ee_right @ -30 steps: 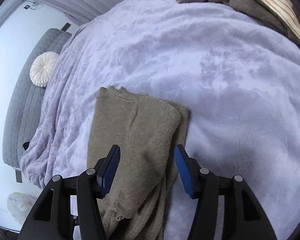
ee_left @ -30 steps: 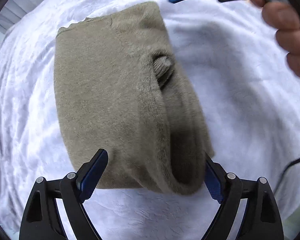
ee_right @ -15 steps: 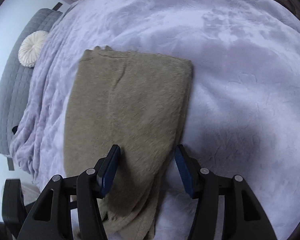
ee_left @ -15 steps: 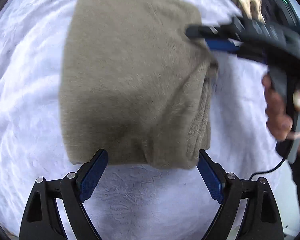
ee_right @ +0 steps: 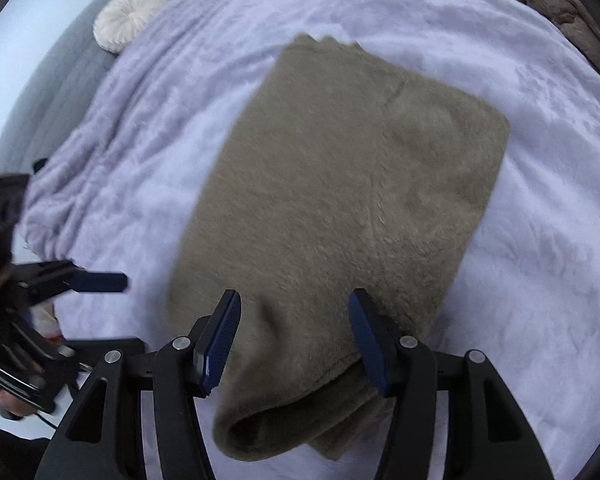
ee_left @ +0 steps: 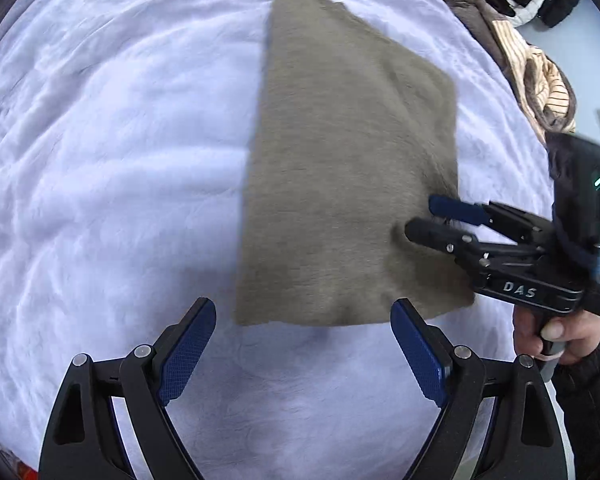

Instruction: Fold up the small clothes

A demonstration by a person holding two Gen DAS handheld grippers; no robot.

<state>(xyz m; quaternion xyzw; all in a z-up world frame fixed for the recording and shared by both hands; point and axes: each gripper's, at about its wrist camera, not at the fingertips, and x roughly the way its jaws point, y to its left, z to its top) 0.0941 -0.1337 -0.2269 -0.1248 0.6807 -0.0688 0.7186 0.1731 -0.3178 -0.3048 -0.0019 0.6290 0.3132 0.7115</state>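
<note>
Plush white bedding (ee_left: 100, 168) is spread beneath both pairs of tongs. A folded olive-brown fleece garment (ee_left: 348, 184) is laid flat on it, just ahead of the left tongs (ee_left: 304, 344), whose jaws are held wide apart with nothing between them. The right tongs (ee_right: 296, 332) are lowered over the garment's near edge, jaws parted astride the fabric, which is not seen to be pinched. A round cream cushion (ee_right: 128, 20) is seen far beyond.

Folded garment (ee_left: 348, 176) lies on the blanket (ee_left: 112, 168); clothes pile (ee_left: 536, 60) behind (far right edge).
</note>
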